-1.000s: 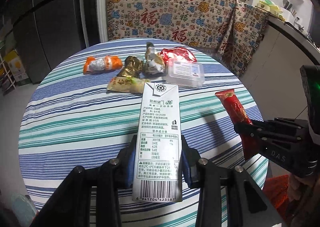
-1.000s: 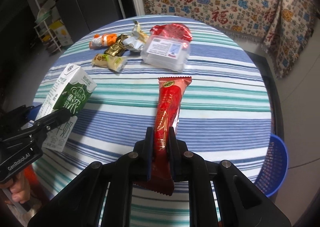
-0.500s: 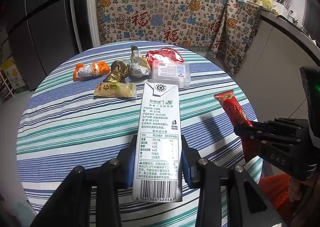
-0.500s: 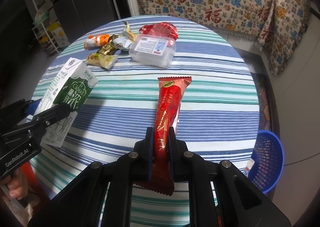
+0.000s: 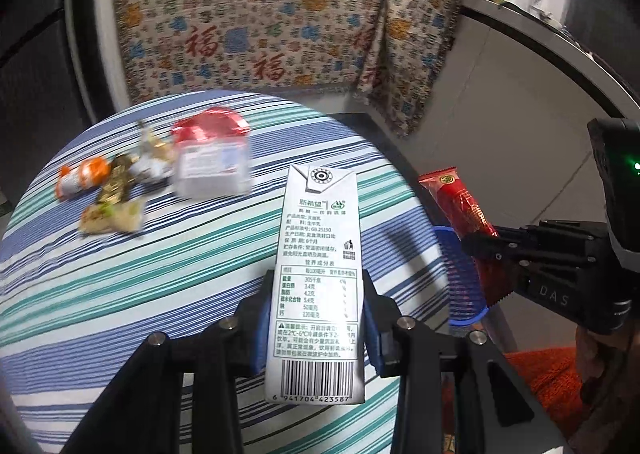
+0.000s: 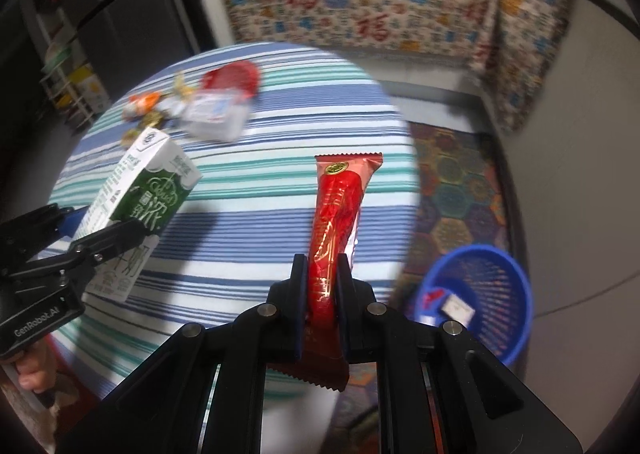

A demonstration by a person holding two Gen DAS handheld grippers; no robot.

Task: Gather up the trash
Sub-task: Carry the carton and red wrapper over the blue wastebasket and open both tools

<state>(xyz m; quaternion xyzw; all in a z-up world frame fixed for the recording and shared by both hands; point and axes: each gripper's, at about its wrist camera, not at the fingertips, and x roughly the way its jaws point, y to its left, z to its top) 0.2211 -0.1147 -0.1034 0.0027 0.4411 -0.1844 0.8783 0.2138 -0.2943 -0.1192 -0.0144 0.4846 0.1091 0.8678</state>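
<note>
So the left tool (image 5: 316, 318) is clamped on a white milk carton (image 5: 318, 258), held up over the near edge of the striped tabletop (image 5: 120, 274); the right tool (image 6: 322, 282) is pinching a long red snack wrapper (image 6: 340, 213) by its lower half, top end pointing away; blue basket (image 6: 486, 294) sits on the floor just off the tabletop's right side with some scraps inside; leftover wrappers (image 5: 100, 189) and a clear plastic box (image 5: 214, 169) are bunched at the far side, pretty blurry.

patterned cloth (image 5: 280, 33) behind striped round table (image 5: 100, 274).
</note>
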